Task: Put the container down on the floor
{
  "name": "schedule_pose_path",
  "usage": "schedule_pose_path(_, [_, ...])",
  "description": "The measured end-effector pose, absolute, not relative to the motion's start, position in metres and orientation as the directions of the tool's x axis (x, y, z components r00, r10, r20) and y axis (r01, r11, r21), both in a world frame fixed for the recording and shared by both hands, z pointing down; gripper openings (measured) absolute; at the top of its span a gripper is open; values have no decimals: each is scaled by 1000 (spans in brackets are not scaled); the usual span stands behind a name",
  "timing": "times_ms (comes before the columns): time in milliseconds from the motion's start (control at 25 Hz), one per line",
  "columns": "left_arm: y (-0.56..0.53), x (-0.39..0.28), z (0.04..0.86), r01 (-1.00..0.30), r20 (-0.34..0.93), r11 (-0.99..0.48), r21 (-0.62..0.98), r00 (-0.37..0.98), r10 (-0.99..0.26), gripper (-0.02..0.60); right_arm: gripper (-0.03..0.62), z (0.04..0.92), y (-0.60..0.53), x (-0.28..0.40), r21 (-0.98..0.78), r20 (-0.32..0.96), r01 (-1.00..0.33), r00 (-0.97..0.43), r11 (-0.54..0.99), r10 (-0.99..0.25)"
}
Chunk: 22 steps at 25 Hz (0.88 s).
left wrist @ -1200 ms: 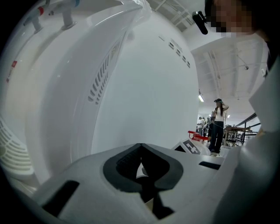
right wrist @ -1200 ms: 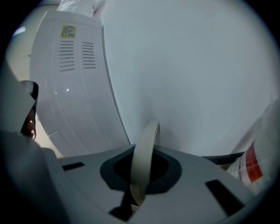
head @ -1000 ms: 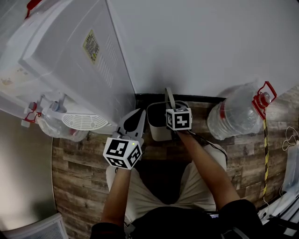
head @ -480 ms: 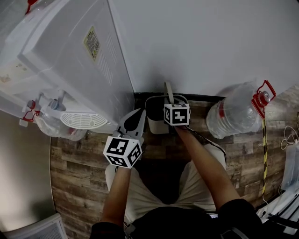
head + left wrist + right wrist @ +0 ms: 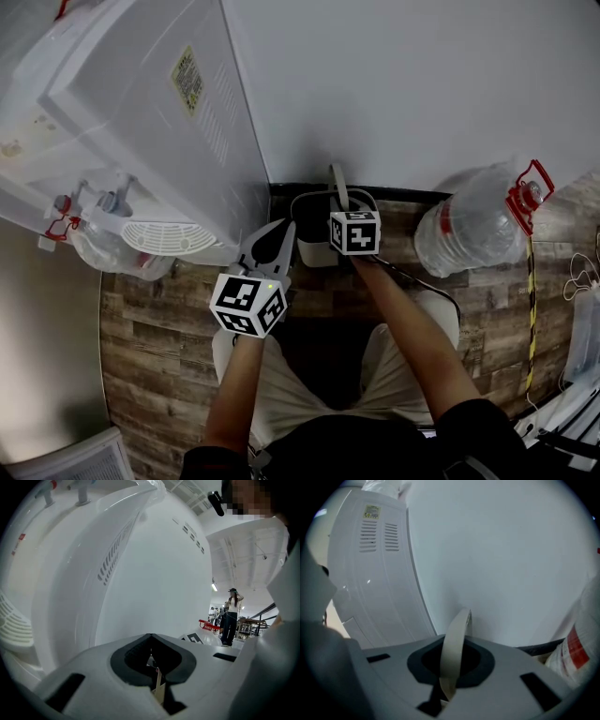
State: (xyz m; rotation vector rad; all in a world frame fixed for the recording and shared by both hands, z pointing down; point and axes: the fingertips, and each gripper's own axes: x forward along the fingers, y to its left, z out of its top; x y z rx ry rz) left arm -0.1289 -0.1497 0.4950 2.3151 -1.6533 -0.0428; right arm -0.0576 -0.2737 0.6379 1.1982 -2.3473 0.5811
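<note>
A small pale grey container (image 5: 312, 249) hangs by its beige strap handle (image 5: 336, 180) just in front of the white wall, above the wood-pattern floor (image 5: 155, 361). My right gripper (image 5: 343, 208) is shut on that handle, and in the right gripper view the handle (image 5: 456, 637) arches up between the jaws of the right gripper (image 5: 451, 654). My left gripper (image 5: 280, 232) hovers just left of the container, beside the dispenser. The left gripper (image 5: 151, 644) is shut with nothing held.
A white water dispenser (image 5: 141, 122) with a round drip tray (image 5: 169, 242) stands at the left. A large clear water bottle (image 5: 473, 227) with a red handle lies at the right by the wall. The person's legs are below the grippers.
The right gripper and the container have shifted slightly towards the wall. The left gripper has barely moved.
</note>
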Motion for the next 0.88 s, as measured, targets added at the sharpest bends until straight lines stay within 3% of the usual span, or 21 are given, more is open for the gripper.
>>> schedule_pose_path(880, [-143,-98,489,-883,136,-385,268,431,-892,17,29,650,-243,-11,-159,588,-863,-473,480,-656])
